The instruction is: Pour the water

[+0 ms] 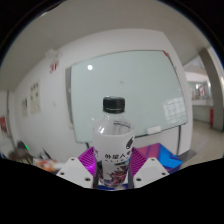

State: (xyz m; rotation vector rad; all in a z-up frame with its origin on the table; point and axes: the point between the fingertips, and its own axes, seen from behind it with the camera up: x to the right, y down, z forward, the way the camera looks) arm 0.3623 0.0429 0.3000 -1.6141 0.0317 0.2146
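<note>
Before a whiteboard [125, 90], the tool [113, 170] seems clamped on an upright bottle [113, 150] between its fingers.

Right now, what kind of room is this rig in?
Likely an office or meeting room. A large whiteboard fills the white wall behind, with papers pinned beside it. The gripper has a clear bottle with a black cap between its fingers; whether they press on it isn't clear.

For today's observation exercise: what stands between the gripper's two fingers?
The gripper view shows a clear bottle with a black cap between the fingers.
</note>
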